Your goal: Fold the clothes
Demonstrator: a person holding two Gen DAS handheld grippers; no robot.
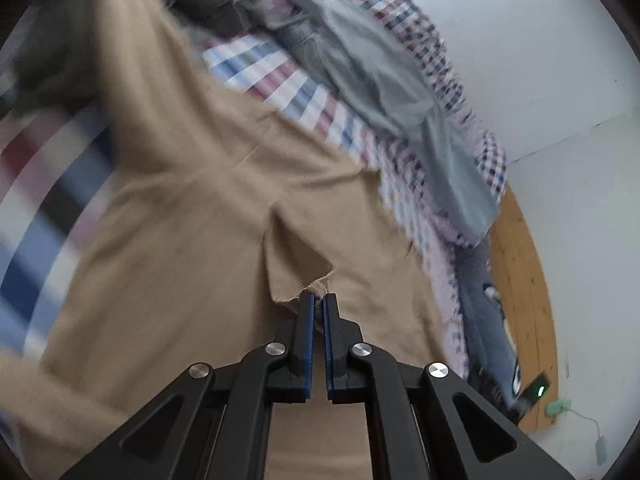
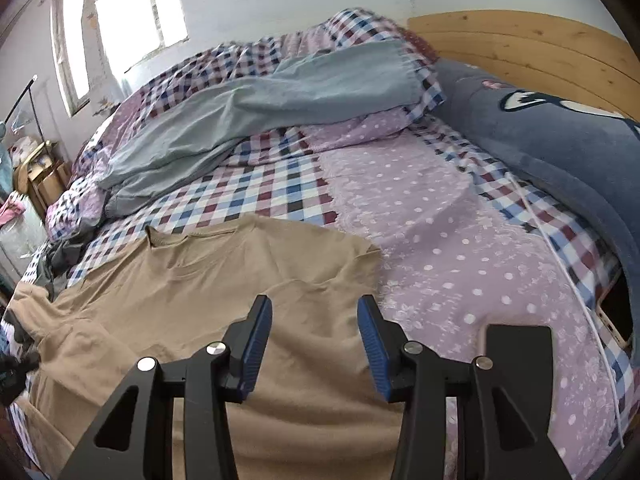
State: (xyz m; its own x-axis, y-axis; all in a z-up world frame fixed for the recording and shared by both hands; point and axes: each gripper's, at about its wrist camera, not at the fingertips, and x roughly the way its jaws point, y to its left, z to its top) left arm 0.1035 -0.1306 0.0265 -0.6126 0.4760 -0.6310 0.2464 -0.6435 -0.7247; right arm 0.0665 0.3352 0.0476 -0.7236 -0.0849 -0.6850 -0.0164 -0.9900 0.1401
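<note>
A tan T-shirt (image 2: pixel 208 280) lies spread on the checked bedspread (image 2: pixel 260 188), its neckline toward the far side. In the left wrist view the same tan T-shirt (image 1: pixel 192 216) fills the frame. My left gripper (image 1: pixel 318 298) is shut on a pinched fold of its fabric, which bunches up between the blue pads (image 1: pixel 308 332). The left view is blurred at its left edge. My right gripper (image 2: pixel 316 308) hovers open just above the shirt's right part, near its right edge, with nothing between its fingers (image 2: pixel 256 344).
A grey-green garment (image 2: pixel 256 112) lies crumpled across the far side of the bed, seen also as grey-green cloth (image 1: pixel 384 84). A blue-grey pillow (image 2: pixel 560 148) rests against the wooden headboard (image 2: pixel 520 40). A white cable (image 2: pixel 568 280) runs along the bed's right side. Dark clothes (image 1: pixel 212 4) lie beyond the shirt.
</note>
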